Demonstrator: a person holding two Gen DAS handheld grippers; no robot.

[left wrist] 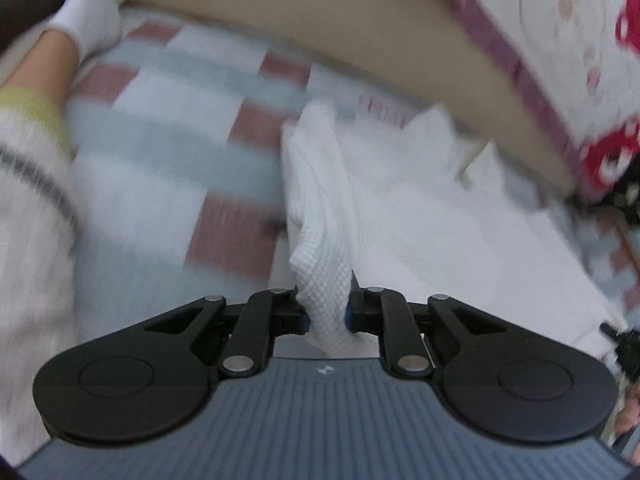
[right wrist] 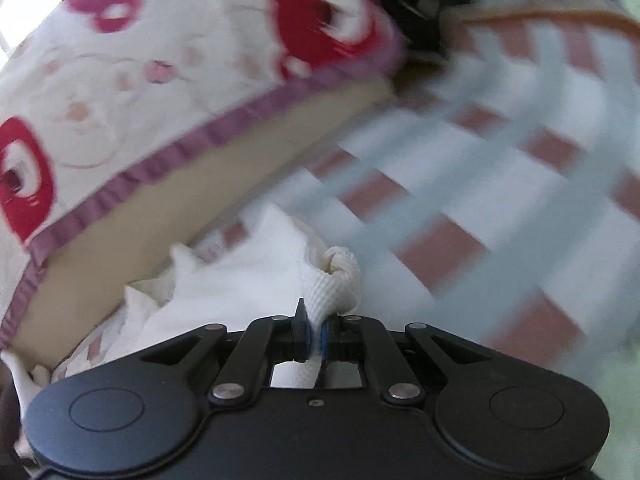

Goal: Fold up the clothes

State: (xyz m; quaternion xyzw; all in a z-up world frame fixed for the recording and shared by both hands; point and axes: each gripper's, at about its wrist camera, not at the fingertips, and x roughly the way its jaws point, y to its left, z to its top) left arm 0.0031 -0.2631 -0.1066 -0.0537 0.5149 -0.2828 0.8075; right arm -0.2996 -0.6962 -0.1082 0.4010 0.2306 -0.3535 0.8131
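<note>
A white waffle-knit garment (left wrist: 320, 208) lies bunched on a checked bed sheet (left wrist: 160, 168). My left gripper (left wrist: 326, 308) is shut on a raised fold of it, and the cloth fills the gap between the blue pads. In the right wrist view the same white garment (right wrist: 240, 272) spreads to the left. My right gripper (right wrist: 316, 332) is shut on a thin rolled edge of it, which bulges just past the fingertips. Both views are motion-blurred.
A quilt (right wrist: 120, 80) with red figures, a purple trim and a tan underside overhangs the garment's far side; the same quilt (left wrist: 560, 40) shows in the left view. A person's white-gloved hand (left wrist: 92, 12) and a fuzzy pale sleeve (left wrist: 32, 200) sit at the left. The checked sheet (right wrist: 500, 184) extends right.
</note>
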